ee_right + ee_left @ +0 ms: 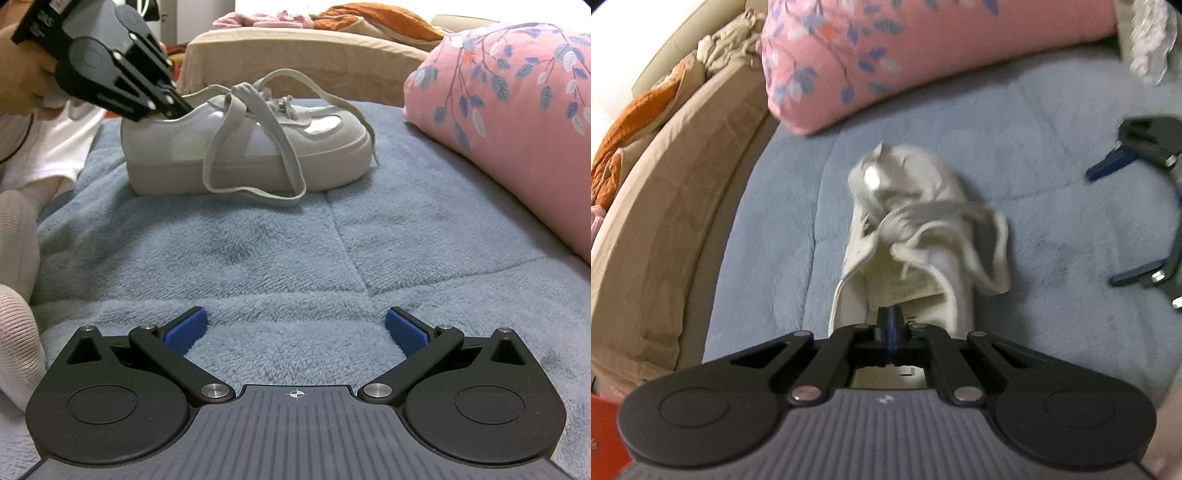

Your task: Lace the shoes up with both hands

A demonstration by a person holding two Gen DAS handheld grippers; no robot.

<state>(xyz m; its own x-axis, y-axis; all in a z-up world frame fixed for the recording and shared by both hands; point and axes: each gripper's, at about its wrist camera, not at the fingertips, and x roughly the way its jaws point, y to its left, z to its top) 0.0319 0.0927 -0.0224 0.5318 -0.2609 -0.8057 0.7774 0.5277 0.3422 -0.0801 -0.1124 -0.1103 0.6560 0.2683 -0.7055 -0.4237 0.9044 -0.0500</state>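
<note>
Fingers of the left gripper pinch the heel rim of the pale grey platform sneaker; the right gripper gapes empty. Its flat laces look soft and floppy; better take them near the ends.

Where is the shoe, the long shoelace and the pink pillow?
shoe (325, 129): right wrist view, on its grey toe.
shoelace (216, 147): right wrist view, on the loop hanging down the shoe's side.
pink pillow (517, 122): right wrist view, on its flowered front.
</note>
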